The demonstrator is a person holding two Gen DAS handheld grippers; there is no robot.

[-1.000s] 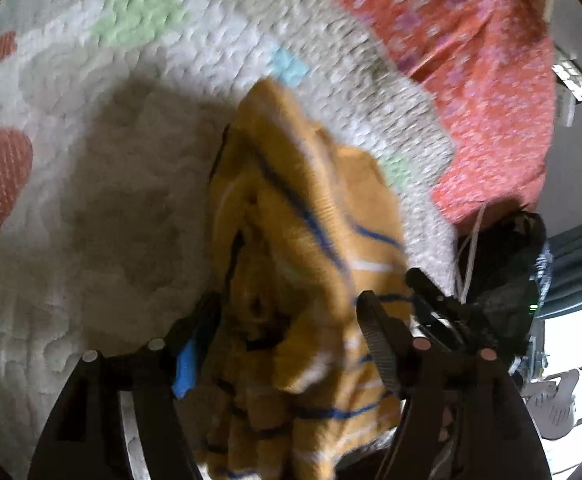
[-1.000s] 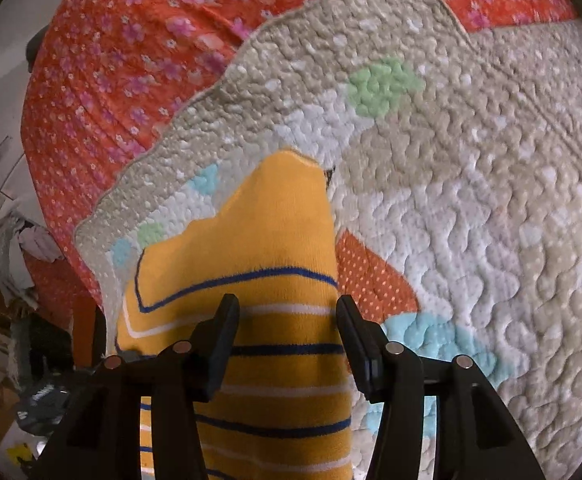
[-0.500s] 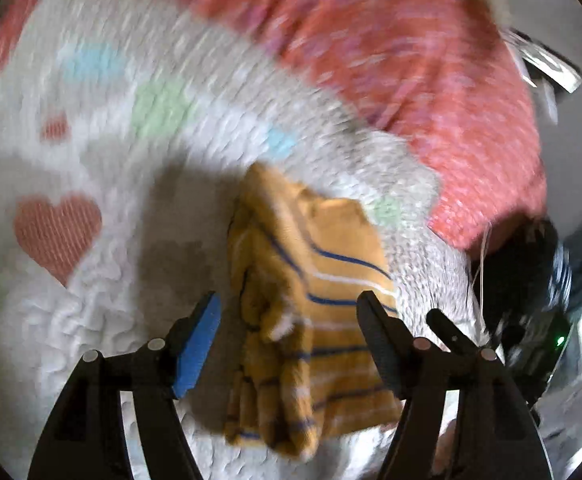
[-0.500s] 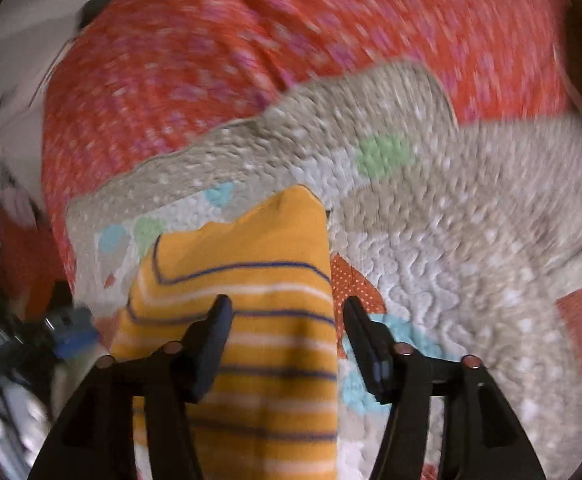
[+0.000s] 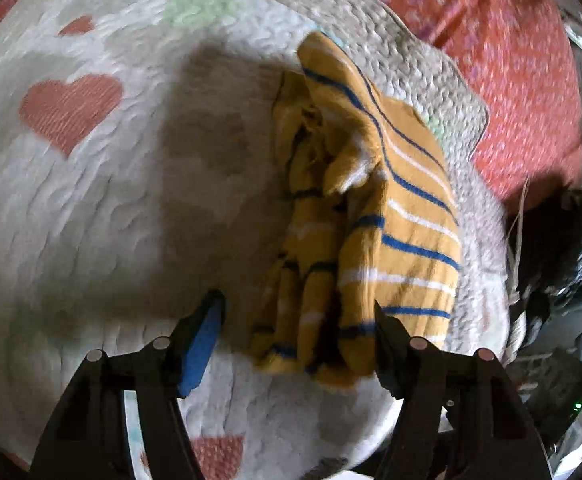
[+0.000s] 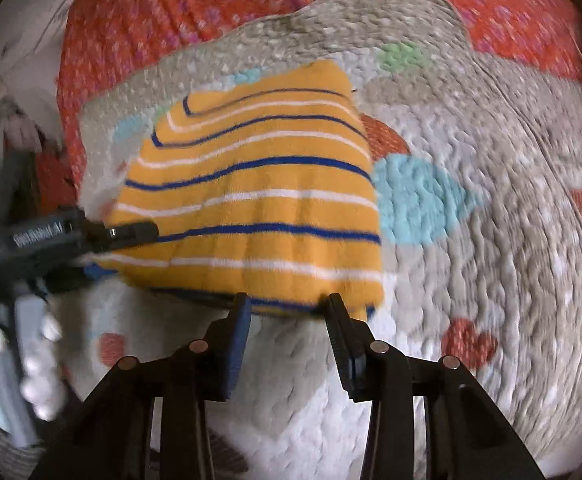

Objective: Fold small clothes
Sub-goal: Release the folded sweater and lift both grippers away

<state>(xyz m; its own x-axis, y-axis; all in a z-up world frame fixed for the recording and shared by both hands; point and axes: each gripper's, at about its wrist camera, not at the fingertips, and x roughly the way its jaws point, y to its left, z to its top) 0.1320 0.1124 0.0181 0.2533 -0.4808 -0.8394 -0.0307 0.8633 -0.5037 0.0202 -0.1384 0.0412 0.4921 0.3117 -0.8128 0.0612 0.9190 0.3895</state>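
Note:
A small orange garment (image 6: 259, 200) with blue and white stripes lies folded on a quilted mat (image 6: 471, 280). In the left wrist view the garment (image 5: 371, 208) shows its open, bunched side. My left gripper (image 5: 299, 320) is open, its fingers either side of the garment's near end and not gripping it. It also shows at the left of the right wrist view (image 6: 71, 236), at the garment's left edge. My right gripper (image 6: 287, 312) is open, its fingertips just at the garment's near edge.
The mat carries red hearts (image 5: 67, 108) and pale blue and green patches, and lies on a red floral bedspread (image 6: 211, 4). A dark bag (image 5: 551, 248) and clutter sit off the bed's edge on the right of the left wrist view.
Both grippers have let go of the garment and drawn back from it. The garment now lies flat on the mat. The right gripper's view has pulled away, so the whole garment shows.

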